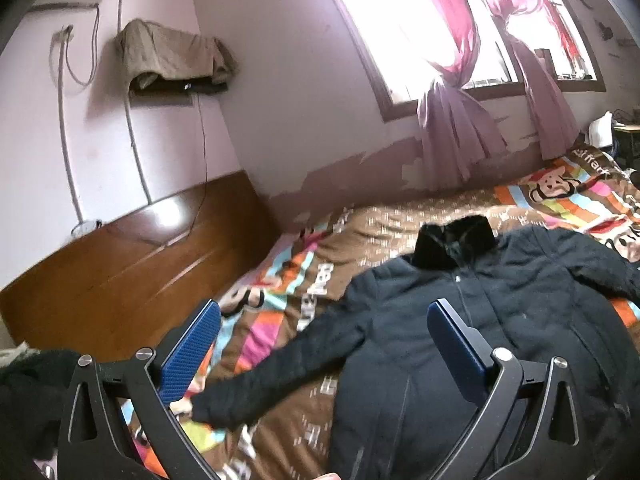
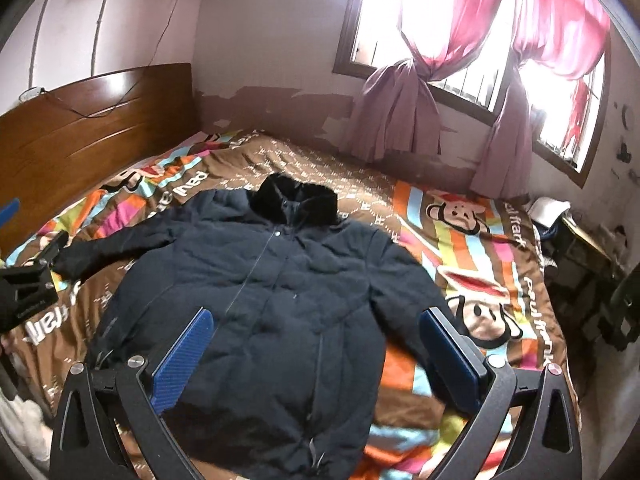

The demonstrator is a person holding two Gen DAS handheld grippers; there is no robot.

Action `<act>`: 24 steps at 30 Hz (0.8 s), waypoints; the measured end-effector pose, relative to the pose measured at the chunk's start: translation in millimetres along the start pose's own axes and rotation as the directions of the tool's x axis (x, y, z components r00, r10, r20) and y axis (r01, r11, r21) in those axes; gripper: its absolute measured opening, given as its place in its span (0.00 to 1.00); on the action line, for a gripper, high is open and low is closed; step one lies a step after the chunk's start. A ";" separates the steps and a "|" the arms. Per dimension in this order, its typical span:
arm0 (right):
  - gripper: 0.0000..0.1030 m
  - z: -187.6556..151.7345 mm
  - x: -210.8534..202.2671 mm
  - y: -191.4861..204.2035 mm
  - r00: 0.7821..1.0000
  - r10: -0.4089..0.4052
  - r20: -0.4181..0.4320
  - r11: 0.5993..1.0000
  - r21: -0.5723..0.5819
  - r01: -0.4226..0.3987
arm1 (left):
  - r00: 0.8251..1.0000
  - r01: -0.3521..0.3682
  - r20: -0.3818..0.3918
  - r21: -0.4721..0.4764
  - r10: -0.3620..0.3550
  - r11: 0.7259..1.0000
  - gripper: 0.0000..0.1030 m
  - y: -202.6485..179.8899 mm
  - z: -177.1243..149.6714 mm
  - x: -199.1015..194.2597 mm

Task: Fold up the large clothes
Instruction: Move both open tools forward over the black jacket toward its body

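Bedroom with peeling pink walls, a window [image 2: 472, 40] blown out by glare, pink curtains [image 2: 400, 120] knotted at the far side. A bed with a cartoon-monkey bedspread [image 2: 472, 248] and a wooden headboard [image 2: 92, 128] at far left fills the scene. A dark padded jacket [image 2: 280, 280] lies flat, front up, in the middle of the bed, black furry collar [image 2: 296, 198] toward the far wall, sleeves spread left and right. Right sleeve end is hidden behind the right tongs [image 2: 316, 344]; the hem is cut off by the frame bottom. Right tongs hang over the jacket's near half, fingers wide apart, holding nothing. Left tongs [image 1: 324, 348] are also spread wide and empty, above the left sleeve [image 1: 276, 368] and the jacket's left side. Clutter at the right bed edge is too dark to make out.
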State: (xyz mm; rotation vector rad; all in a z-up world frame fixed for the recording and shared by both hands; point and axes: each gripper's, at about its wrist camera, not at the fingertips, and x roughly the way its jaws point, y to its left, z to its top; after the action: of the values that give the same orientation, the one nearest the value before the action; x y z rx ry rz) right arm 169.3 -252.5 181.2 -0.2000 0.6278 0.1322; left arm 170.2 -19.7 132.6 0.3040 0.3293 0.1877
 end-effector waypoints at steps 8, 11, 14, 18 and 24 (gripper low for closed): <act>1.00 13.7 79.8 -29.1 1.000 -0.029 0.003 0.997 0.065 0.028 | 0.999 0.035 -0.018 0.050 -0.034 0.998 0.99 -42.5 1.9 88.0; 1.00 9.1 113.6 -41.8 0.998 -0.067 -0.004 0.996 0.067 0.067 | 1.000 0.011 -0.009 0.108 -0.011 0.994 0.99 -64.8 -2.9 120.3; 1.00 2.3 147.2 -53.9 0.995 -0.104 -0.005 0.992 0.068 0.104 | 1.000 -0.001 0.002 0.155 0.001 0.988 0.99 -85.6 -11.9 147.3; 1.00 -12.5 183.0 -73.4 0.992 -0.122 -0.019 0.989 0.087 0.123 | 0.999 0.026 -0.028 0.183 -0.021 0.983 0.99 -107.8 -22.1 180.9; 1.00 -39.9 232.0 -103.9 0.976 -0.179 -0.120 0.974 0.118 0.193 | 0.976 0.167 -0.166 0.146 -0.142 0.975 0.99 -143.3 -25.5 228.7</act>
State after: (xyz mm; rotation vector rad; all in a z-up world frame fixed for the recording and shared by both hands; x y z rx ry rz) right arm 351.6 -348.2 26.8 -0.1407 0.7204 -0.1016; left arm 392.9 -94.9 -2.5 0.4213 0.5220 0.0306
